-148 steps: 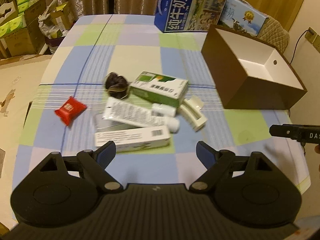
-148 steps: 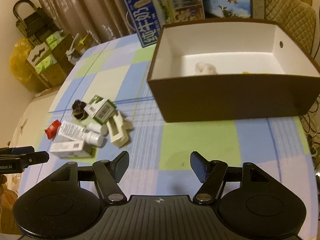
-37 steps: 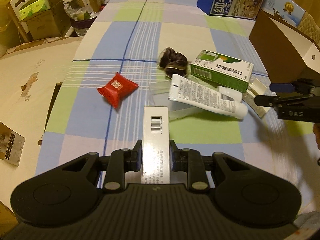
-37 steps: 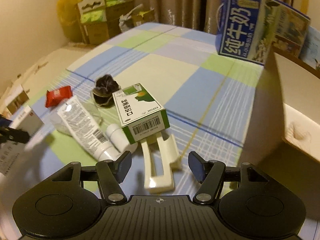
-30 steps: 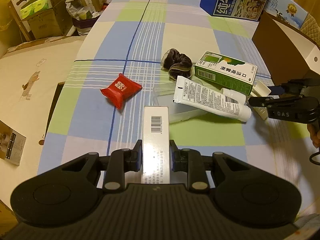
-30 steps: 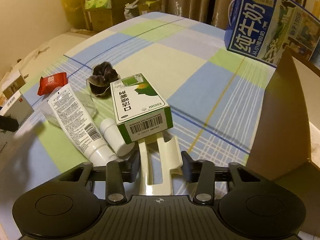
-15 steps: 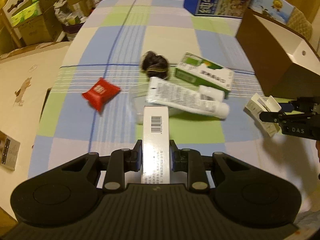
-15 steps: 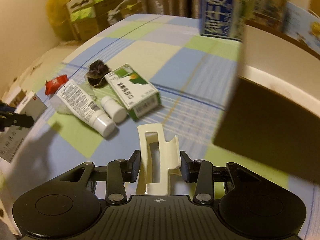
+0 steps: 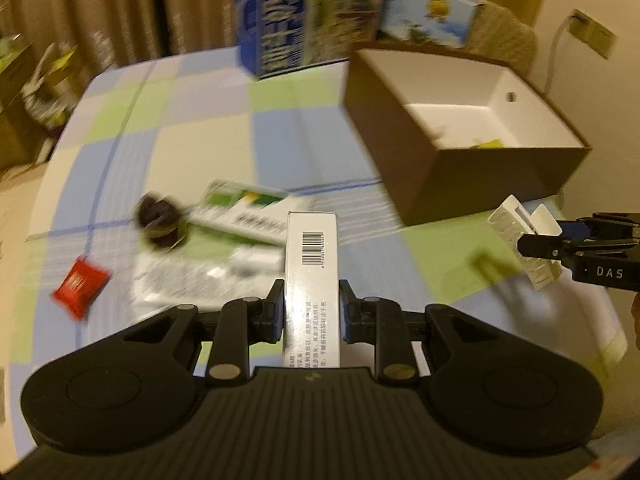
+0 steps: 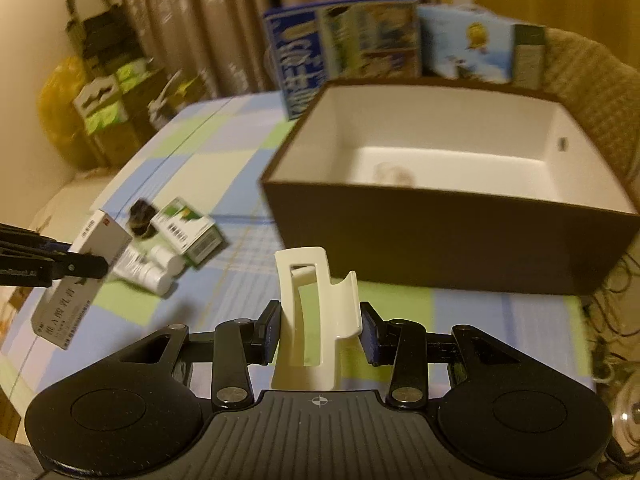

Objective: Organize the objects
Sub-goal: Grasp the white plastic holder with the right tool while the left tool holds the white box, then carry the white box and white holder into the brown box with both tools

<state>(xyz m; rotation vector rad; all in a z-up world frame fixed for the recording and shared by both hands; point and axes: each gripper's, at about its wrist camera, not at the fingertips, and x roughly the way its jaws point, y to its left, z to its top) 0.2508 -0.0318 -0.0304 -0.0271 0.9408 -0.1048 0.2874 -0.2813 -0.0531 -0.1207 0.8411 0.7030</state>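
Brown box [image 10: 452, 248]: open-topped, far right corner of surface, directly ahead of right gripper [image 10: 318, 326], the nearer one. White carton [image 9: 312, 276]: pinched by left gripper [image 9: 310, 312], lengthwise forward. Cream hair clip [image 10: 316, 320]: pinched by right fingers, aloft.

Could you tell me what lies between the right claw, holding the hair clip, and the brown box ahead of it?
Only bare checked tablecloth, seen in the right wrist view: the right claw grips the hair clip short of the brown box.
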